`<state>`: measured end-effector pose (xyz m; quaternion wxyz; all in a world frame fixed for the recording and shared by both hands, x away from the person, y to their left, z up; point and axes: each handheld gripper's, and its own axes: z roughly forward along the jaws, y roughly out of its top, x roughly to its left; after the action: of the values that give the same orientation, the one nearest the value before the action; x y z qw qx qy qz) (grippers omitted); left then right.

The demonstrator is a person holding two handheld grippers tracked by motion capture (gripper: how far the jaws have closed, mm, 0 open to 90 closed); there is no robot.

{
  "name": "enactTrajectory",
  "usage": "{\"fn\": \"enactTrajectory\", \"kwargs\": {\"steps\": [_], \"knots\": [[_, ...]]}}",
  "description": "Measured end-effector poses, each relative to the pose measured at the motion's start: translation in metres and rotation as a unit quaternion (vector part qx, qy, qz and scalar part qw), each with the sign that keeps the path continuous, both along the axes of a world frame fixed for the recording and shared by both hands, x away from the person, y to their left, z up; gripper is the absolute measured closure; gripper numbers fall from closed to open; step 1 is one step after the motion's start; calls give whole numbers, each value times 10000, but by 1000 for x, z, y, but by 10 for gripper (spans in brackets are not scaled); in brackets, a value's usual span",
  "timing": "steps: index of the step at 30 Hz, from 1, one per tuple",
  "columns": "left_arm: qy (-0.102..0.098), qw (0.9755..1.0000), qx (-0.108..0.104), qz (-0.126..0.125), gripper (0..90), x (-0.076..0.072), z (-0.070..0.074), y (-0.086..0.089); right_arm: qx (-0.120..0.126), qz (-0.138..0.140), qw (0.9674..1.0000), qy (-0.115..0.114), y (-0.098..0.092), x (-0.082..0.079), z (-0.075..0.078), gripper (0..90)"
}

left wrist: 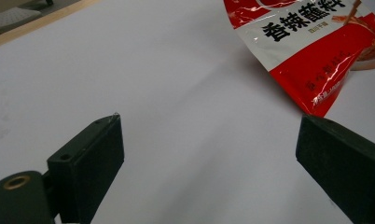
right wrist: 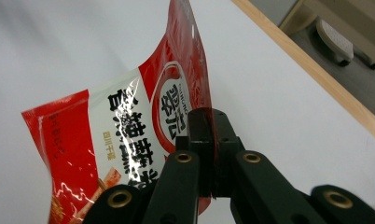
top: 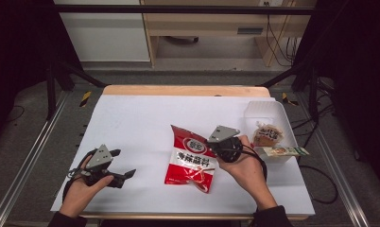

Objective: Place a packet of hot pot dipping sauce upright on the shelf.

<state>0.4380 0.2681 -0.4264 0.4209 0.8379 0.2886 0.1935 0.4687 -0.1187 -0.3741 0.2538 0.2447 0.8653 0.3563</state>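
A red and white snack bag (top: 190,158) with black lettering hangs tilted above the white table top, its upper right edge pinched by my right gripper (top: 215,142). In the right gripper view the two black jaws (right wrist: 209,123) are pressed together on the bag's (right wrist: 129,130) red edge and lift it. My left gripper (top: 124,165) rests low at the table's front left, held in a hand, with its jaws wide apart and nothing between them. In the left gripper view the bag's lower corner (left wrist: 316,60) lies beyond the right jaw, apart from it.
A white tray (top: 259,109) stands at the right of the table with a round wrapped snack (top: 267,134) inside and a long packet (top: 282,151) across its front rim. A wooden strip (top: 185,90) borders the table's far edge. Black frame bars stand around.
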Motion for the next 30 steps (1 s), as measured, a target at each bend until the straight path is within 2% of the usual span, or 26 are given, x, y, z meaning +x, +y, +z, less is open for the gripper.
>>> {"fn": "enactTrajectory", "kwargs": {"steps": [4,7,12,15,19,20,30], "knots": [[15,9999,120,-96,77,9,7,-10,53,156,9998,-77,8,4,6,900],[5,9999,109,-124,89,13,12,-14,72,215,9997,-80,11,5,8,900],[-114,9994,149,-299,97,17,29,-30,161,345,9991,-208,14,-1,20,900],[-191,9991,180,-319,106,19,37,-36,198,395,9987,-253,15,-5,25,900],[-238,9990,151,-354,111,21,45,-40,215,512,9979,-320,19,-9,32,900],[-259,9990,78,-365,114,22,50,-41,212,543,9977,-336,21,-10,34,900],[-409,9980,94,-472,148,24,72,-47,144,799,9955,-488,36,-17,53,900]]}}
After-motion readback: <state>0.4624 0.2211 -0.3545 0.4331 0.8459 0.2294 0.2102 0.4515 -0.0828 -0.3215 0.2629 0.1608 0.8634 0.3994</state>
